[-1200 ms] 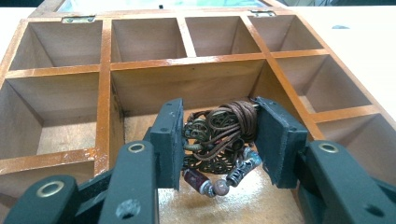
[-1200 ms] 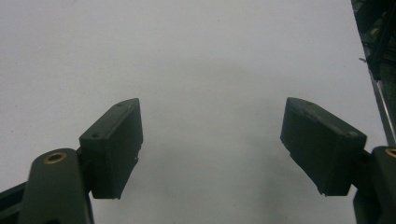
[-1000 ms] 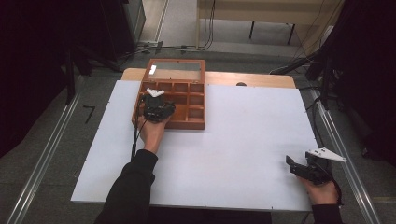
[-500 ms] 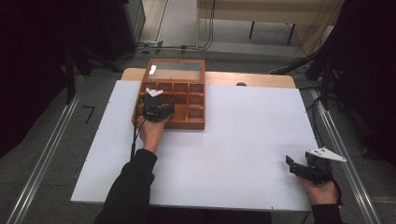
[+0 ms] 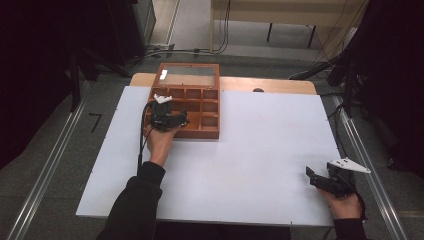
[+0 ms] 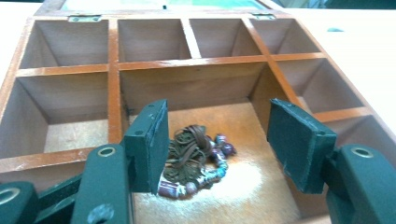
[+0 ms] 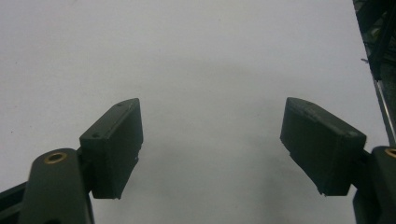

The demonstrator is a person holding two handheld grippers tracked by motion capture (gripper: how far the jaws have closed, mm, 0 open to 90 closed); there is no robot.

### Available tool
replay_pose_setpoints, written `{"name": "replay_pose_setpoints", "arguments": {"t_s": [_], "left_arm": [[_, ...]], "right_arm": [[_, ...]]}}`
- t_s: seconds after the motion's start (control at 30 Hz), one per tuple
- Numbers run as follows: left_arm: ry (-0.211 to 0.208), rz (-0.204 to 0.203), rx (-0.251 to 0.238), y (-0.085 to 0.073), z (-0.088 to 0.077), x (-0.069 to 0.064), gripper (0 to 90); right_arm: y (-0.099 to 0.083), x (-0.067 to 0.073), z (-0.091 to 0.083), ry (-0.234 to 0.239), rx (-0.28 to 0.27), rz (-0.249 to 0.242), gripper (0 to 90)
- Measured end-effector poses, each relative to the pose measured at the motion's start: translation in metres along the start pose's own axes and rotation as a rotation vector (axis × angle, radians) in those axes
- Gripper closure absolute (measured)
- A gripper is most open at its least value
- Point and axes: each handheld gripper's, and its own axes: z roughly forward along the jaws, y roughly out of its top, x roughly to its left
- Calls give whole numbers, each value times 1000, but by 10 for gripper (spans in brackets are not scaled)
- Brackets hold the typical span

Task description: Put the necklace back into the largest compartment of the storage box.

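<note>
An open wooden compartment box (image 5: 205,134) stands at the table's far left. In the left gripper view a beaded string with brown cord (image 6: 196,158) lies on the floor of a large compartment of the box (image 6: 187,63). My left gripper (image 6: 217,123) hovers over that compartment (image 5: 172,120). Its jaws have just been opening and stand on either side of the beads without touching them. My right gripper (image 5: 320,180) rests near the table's front right corner, open (image 7: 210,135) with nothing between its pads.
The box's glass lid (image 5: 190,75) lies open at the back. The other compartments (image 6: 70,44) look empty. White tabletop (image 5: 260,145) stretches between the two hands. A cable (image 5: 142,135) trails from the left gripper along the forearm.
</note>
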Motion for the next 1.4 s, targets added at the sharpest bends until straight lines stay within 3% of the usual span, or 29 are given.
{"name": "replay_pose_setpoints", "arguments": {"t_s": [0.27,0.4,0.53,0.73,1.0,1.4], "left_arm": [[-6,8,-6,-4,-14,-3,344],[-18,-12,-19,-9,-24,1,304],[-31,-11,-47,-17,-37,3,304],[-30,10,-41,-31,-51,8,279],[-4,43,-64,-53,-71,9,265],[-6,33,-42,-79,-84,15,263]], "right_arm": [[0,0,0,-1,0,0,195],[0,1,0,-2,0,-1,195],[0,1,0,-2,0,-3,195],[0,1,-1,-2,-2,-3,195],[-1,1,-1,-4,0,0,195],[-1,1,-1,-7,3,1,195]]}}
